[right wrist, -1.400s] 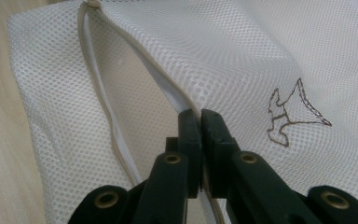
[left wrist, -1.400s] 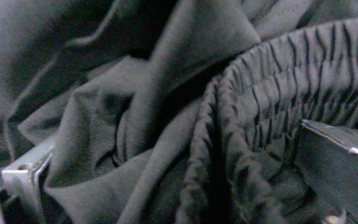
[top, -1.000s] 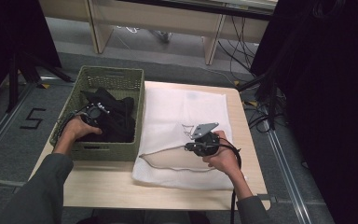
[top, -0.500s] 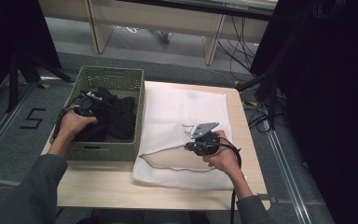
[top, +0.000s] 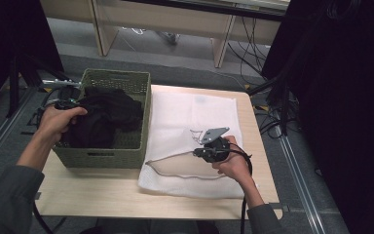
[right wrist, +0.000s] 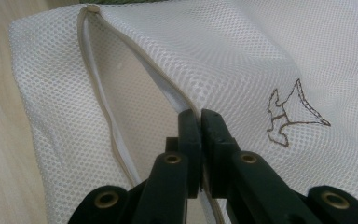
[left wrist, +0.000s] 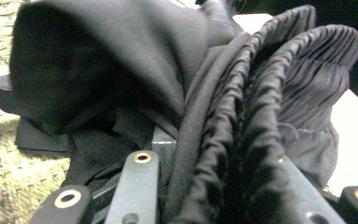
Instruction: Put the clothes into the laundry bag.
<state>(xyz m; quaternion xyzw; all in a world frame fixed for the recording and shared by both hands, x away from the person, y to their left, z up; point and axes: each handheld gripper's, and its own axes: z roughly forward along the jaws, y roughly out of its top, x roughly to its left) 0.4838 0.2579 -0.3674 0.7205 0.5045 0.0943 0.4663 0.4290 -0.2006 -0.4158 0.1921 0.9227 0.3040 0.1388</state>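
Observation:
A green woven basket at the table's left holds black clothing. My left gripper hangs over the basket's left rim; its jaws have just been closing and now pinch a bunched black garment, lifted above the pile. In the left gripper view the gathered black cloth covers the jaws of my left gripper. A white mesh laundry bag lies flat to the right of the basket. My right gripper is shut on the upper lip of the bag's zip opening, holding the mouth slightly agape at the right gripper.
The light wooden table has bare surface along its near edge. The bag carries a small brown stitched emblem. Beyond the table stand a wooden bench and loose cables on the floor.
My left hand has risen and drawn back toward the basket's left rim, pulling the black garment up with it. The right hand and the bag have stayed put.

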